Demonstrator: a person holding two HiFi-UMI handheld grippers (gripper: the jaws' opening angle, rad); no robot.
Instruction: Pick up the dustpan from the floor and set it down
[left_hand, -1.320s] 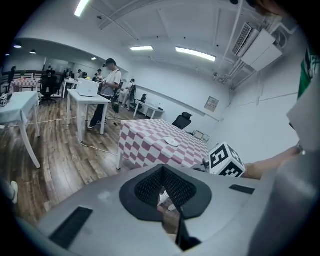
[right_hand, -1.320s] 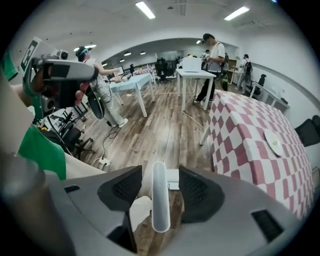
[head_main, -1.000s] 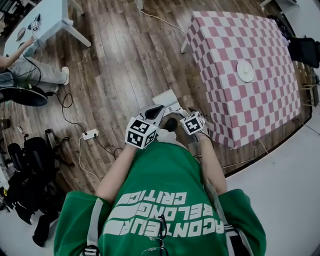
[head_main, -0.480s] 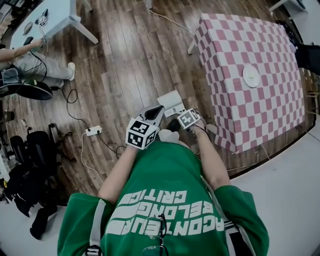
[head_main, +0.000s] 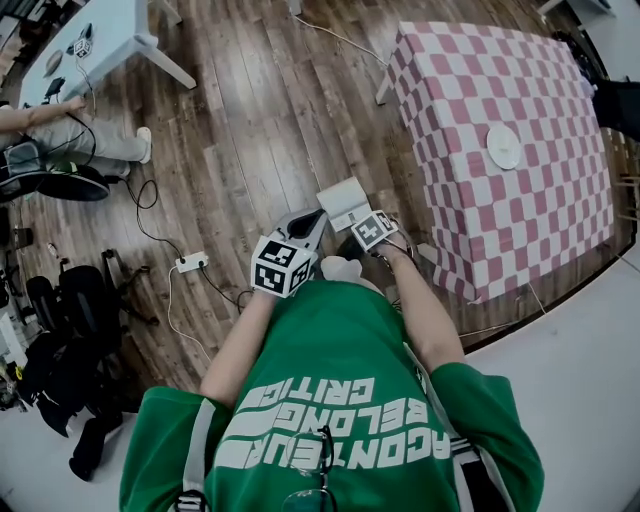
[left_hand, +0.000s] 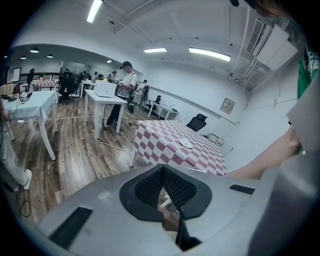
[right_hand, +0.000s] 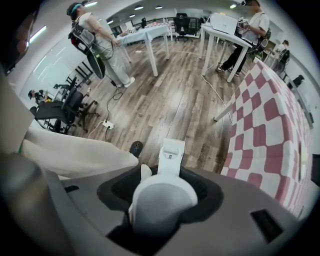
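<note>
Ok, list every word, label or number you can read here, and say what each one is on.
"CRITIC", "BELONG", "CONTEUR" (its start cut off): printed on the green shirt, upside down in the head view.
The small label on the dustpan handle: too blurred to read.
The wall sign: too small to read.

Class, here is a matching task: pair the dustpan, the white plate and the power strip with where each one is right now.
Things:
1. dustpan
2. white plate
3. power strip

Places:
A. on the checked tablecloth
B. lying on the wooden floor, cable attached
C. handle gripped by the right tool

Pairs: 1-C, 2-A, 3-B
</note>
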